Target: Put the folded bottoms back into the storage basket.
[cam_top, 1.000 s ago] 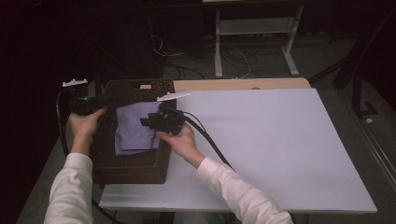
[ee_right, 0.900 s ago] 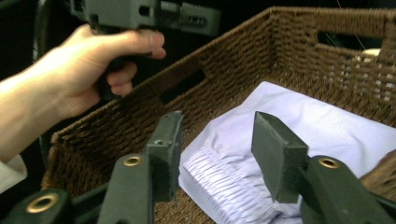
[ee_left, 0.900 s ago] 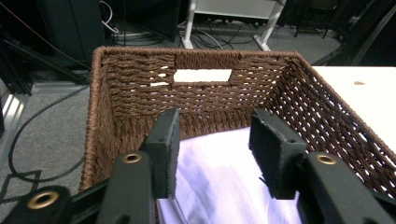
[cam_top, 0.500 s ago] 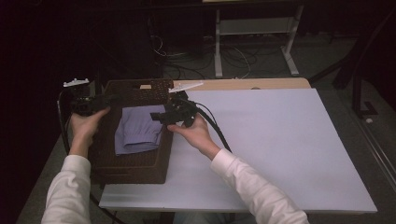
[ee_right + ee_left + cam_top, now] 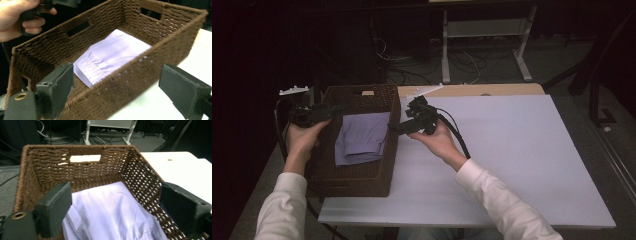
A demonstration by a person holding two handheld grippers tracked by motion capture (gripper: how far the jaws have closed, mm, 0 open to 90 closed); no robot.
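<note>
From above, a brown woven basket sits at the left edge of the white desk, and a folded lilac cloth lies flat on its floor. The left gripper is held at the basket's left rim, pointing across it. The right gripper hangs just outside the basket's right wall, its jaws aimed at that wall; neither touches the cloth.

In the left gripper view, the two black jaws stand wide apart, released, with nothing between them. The cloth lies below and ahead of them, in the gap between the jaws but lower down, inside the basket, whose far wall has a handle slot.

In the right gripper view, the jaws are likewise spread and empty. The basket's near wall runs between them, and the cloth rests beyond it on the basket floor, clear of both jaws. The person's left hand shows at the far rim.
</note>
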